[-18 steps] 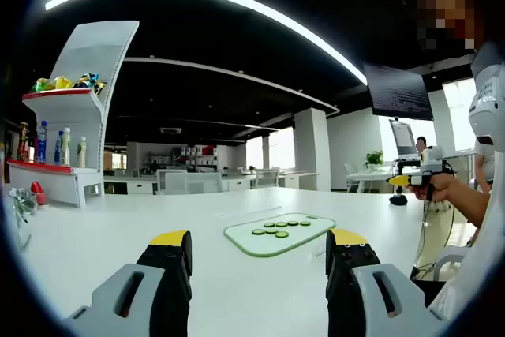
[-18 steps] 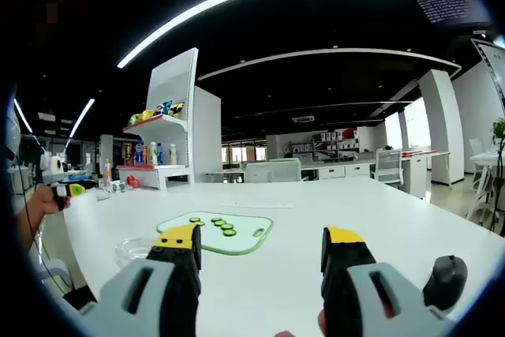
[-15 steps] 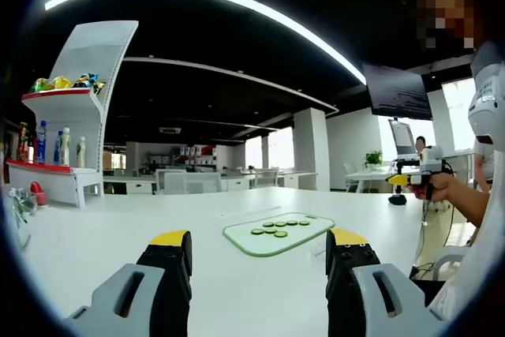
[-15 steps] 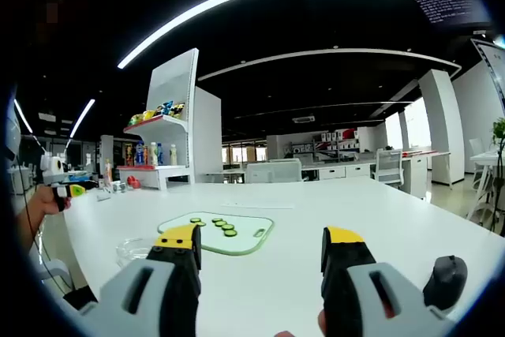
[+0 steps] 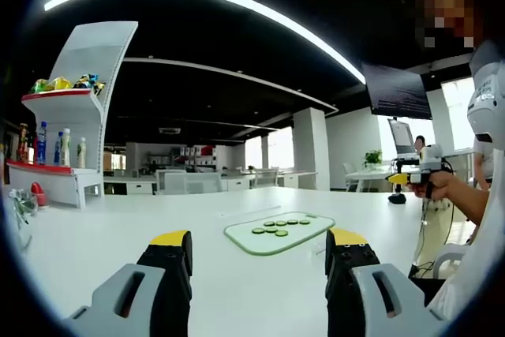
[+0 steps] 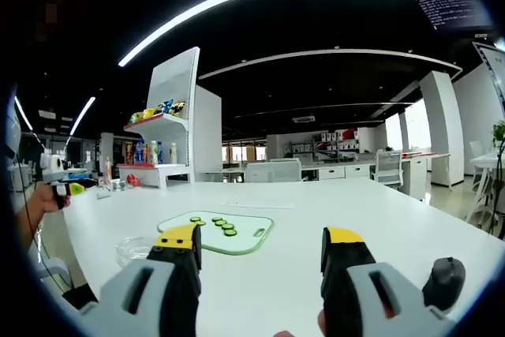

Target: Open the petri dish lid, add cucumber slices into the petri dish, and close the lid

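A white table [image 6: 316, 211] is seen, and on it a pale green cutting board [image 6: 251, 236] edged in brighter green. Dark green cucumber slices [image 6: 221, 225] are laid on the board. Just beside the board a clear, colourless petri dish [image 6: 132, 251] is seen. Black jaws tipped with yellow and backed by grey housings are shown on the right gripper [image 6: 260, 262] and the left gripper [image 5: 259, 266]. Farther from the board a black mouse [image 6: 444, 278] is seen, and beyond it a white shelf unit [image 6: 170, 128] trimmed in red.
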`<action>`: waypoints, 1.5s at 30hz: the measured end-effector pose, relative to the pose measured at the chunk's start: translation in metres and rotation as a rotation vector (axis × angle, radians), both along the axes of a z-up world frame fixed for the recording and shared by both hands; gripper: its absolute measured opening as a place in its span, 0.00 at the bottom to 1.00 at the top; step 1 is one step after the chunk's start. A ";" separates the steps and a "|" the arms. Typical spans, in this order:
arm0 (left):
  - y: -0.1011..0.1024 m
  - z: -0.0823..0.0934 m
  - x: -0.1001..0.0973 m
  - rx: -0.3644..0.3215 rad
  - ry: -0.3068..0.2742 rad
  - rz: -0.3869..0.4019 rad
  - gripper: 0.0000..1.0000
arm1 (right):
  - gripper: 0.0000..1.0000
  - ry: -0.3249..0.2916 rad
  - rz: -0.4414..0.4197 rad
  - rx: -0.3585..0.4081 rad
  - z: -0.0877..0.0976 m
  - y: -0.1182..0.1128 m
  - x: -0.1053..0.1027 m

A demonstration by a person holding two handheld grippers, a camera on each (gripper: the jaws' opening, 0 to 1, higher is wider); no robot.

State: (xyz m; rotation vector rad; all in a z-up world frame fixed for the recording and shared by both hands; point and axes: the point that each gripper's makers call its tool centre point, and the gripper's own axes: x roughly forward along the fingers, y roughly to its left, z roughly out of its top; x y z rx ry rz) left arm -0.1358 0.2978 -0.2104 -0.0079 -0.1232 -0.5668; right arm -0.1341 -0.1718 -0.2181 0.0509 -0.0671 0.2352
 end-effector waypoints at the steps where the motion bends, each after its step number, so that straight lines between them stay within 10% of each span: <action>1: 0.000 0.000 0.000 0.000 0.000 -0.001 0.68 | 0.61 0.000 0.000 -0.001 0.000 0.000 0.000; 45: -0.002 0.013 0.000 0.024 0.006 -0.048 0.69 | 0.63 -0.005 0.031 0.009 0.014 -0.004 -0.002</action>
